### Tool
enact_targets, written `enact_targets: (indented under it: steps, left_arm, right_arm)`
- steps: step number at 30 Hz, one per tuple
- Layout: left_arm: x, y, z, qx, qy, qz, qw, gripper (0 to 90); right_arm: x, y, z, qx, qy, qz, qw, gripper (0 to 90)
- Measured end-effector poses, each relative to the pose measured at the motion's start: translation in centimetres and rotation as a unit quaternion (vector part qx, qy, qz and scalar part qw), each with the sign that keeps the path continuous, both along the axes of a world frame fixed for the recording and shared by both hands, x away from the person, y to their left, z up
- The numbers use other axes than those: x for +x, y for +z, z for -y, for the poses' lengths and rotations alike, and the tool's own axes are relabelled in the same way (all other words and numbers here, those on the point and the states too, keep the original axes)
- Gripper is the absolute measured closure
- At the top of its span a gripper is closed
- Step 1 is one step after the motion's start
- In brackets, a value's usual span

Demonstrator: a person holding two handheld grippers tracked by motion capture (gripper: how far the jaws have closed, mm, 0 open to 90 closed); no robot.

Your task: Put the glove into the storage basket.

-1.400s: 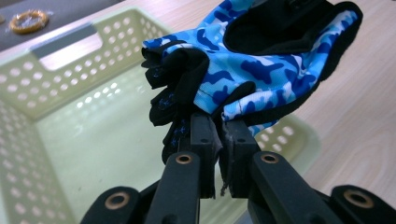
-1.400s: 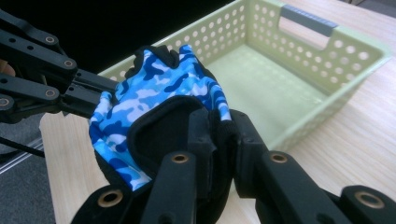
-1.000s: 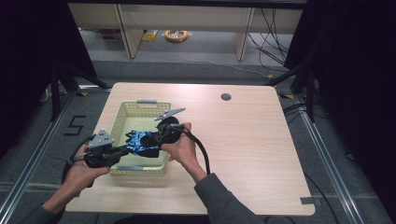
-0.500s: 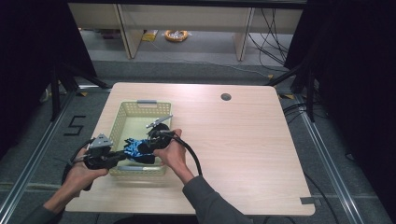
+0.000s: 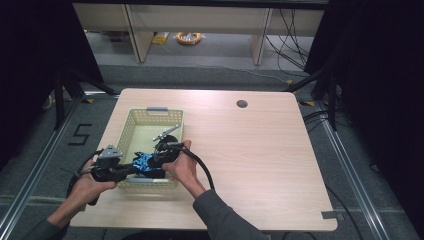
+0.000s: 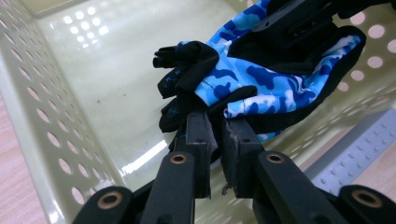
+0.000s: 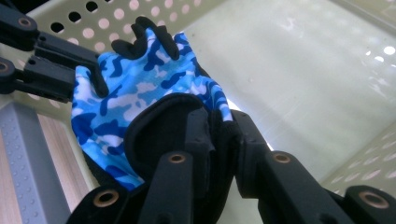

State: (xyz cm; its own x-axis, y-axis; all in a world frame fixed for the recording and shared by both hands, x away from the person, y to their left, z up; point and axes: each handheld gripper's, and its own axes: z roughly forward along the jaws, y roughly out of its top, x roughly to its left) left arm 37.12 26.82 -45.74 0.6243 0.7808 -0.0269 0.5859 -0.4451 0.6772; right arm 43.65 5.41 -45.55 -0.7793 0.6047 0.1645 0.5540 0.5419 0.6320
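Observation:
A blue camouflage glove (image 5: 144,161) with black fingertips hangs low inside the near end of a pale perforated basket (image 5: 150,112). My left gripper (image 5: 135,169) comes in from the left and pinches the glove's edge (image 6: 261,79). Its jaws (image 6: 219,127) have just been opening a little, with the fabric still between them. My right gripper (image 5: 159,155) comes from the right and is shut on the glove's black cuff (image 7: 154,135), its jaws (image 7: 222,126) buried in the fabric. Each gripper view shows the other gripper (image 6: 299,23) (image 7: 51,70) on the far side of the glove (image 7: 140,79).
The basket sits at the left of a wooden table (image 5: 260,160), its perforated walls (image 6: 28,107) close around both grippers. A round cable hole (image 5: 242,104) lies toward the far edge. The table's right half offers free room.
Both hands have sunk and drawn toward the basket's near end, carrying the glove down into it. The right gripper's grey plate now sits lower over the basket.

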Motion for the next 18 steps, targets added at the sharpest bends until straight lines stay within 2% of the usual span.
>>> enact_targets:
  steps: [2, 3, 4, 5, 6, 7, 9, 10, 11, 12, 14, 15, 16, 17, 18]
  left_arm:
    - [0.1, 0.0, 0.0, 0.004, -0.005, -0.001, 1.0000, 77.5]
    - [0.1, -0.1, 0.0, -0.002, -0.001, -0.004, 1.0000, 75.4]
    - [0.1, 0.0, 0.0, -0.004, 0.002, -0.008, 1.0000, 73.1]
    - [0.2, 0.1, -0.2, -0.003, -0.002, -0.007, 1.0000, 70.1]
    - [0.1, 0.2, -0.2, -0.004, 0.005, -0.008, 0.9999, 66.1]
    - [0.2, 0.3, -0.3, -0.009, 0.008, -0.006, 0.9999, 61.7]
    - [0.3, 0.6, -0.6, -0.003, 0.008, -0.002, 1.0000, 57.2]
    - [0.3, 0.9, -0.6, -0.009, 0.011, -0.006, 0.9999, 54.7]
    - [0.3, 1.0, -0.5, -0.008, 0.019, 0.002, 0.9998, 51.9]
    - [0.3, 1.2, -0.5, -0.009, 0.014, -0.001, 0.9999, 48.9]
    - [0.3, 1.5, -0.4, -0.006, 0.014, 0.006, 0.9999, 47.5]
    - [0.4, 1.6, -0.3, -0.005, 0.012, 0.007, 0.9999, 46.2]
    - [0.3, 1.7, -0.2, -0.014, 0.016, 0.004, 0.9998, 44.6]
    - [0.3, 1.8, -0.1, -0.011, 0.013, 0.007, 0.9998, 43.8]
    - [0.2, 1.8, 0.1, -0.018, 0.019, 0.010, 0.9996, 43.3]
  right_arm:
    - [0.0, 0.1, 0.0, -0.007, -0.007, -0.012, 0.9999, 77.7]
    - [0.1, 0.0, 0.1, -0.011, 0.003, -0.007, 0.9999, 76.7]
    - [0.1, -0.1, -0.1, -0.012, -0.008, -0.011, 0.9998, 75.7]
    - [0.1, 0.0, 0.0, -0.020, -0.002, -0.007, 0.9998, 75.0]
    - [0.2, 0.0, 0.1, -0.025, 0.003, 0.003, 0.9997, 73.1]
    - [0.2, -0.1, 0.0, -0.025, 0.005, -0.001, 0.9997, 69.8]
    - [0.2, 0.0, 0.1, -0.031, -0.002, -0.005, 0.9995, 62.5]
    - [0.3, 0.0, 0.1, -0.032, 0.003, -0.004, 0.9995, 61.2]
    - [0.3, 0.0, 0.1, -0.029, 0.004, 0.000, 0.9996, 58.6]
    - [0.4, 0.1, 0.1, -0.029, 0.007, 0.003, 0.9995, 55.6]
    - [0.5, 0.4, 0.0, -0.034, 0.002, 0.005, 0.9994, 49.8]
    - [0.5, 0.6, 0.0, -0.034, 0.003, 0.013, 0.9993, 49.5]
    - [0.5, 0.8, 0.0, -0.030, 0.003, 0.018, 0.9994, 48.9]
    - [0.4, 1.0, 0.0, -0.026, 0.001, 0.025, 0.9993, 47.4]
    - [0.3, 1.3, 0.0, -0.024, -0.002, 0.028, 0.9993, 46.6]
